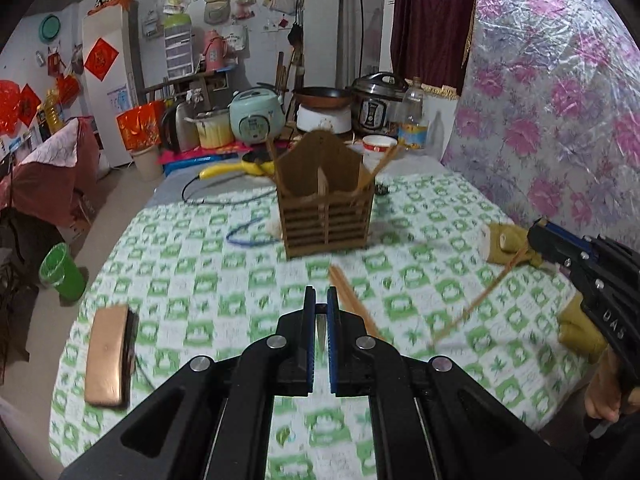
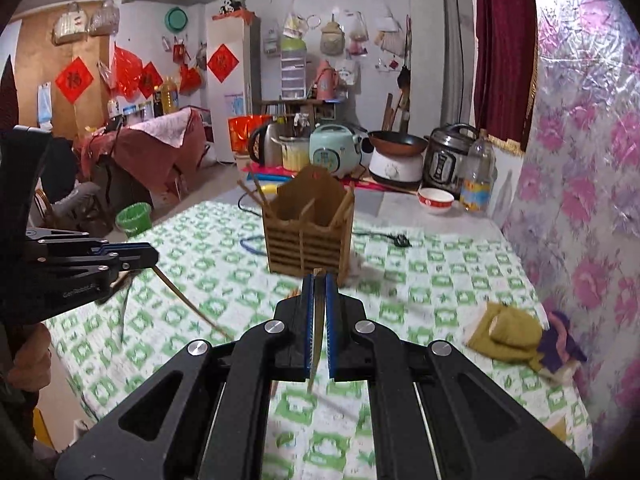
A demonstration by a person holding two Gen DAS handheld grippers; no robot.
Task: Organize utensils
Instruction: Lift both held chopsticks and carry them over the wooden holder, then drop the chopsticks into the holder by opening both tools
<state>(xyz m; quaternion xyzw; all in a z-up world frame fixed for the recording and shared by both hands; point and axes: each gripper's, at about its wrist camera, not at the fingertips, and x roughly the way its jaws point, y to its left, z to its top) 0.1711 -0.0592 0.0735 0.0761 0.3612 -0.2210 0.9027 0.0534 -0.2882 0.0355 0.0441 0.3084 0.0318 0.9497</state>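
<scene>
Green-checked tablecloth (image 2: 440, 280) carries a wooden slatted holder (image 2: 308, 236) mid-table. Each gripper pinches one chopstick: left gripper (image 1: 320, 296), right gripper (image 2: 319, 280). Best to tilt each stick upright before lowering into a compartment.

Slatted brown wooden utensil holder (image 1: 326, 216): motion-blurred in left view. Thin wooden chopstick (image 2: 318, 332): mid-length hidden between pads in front of holder. Mustard-yellow cloth (image 1: 516, 242), right of holder: partly hidden behind right gripper (image 1: 538, 232).
</scene>
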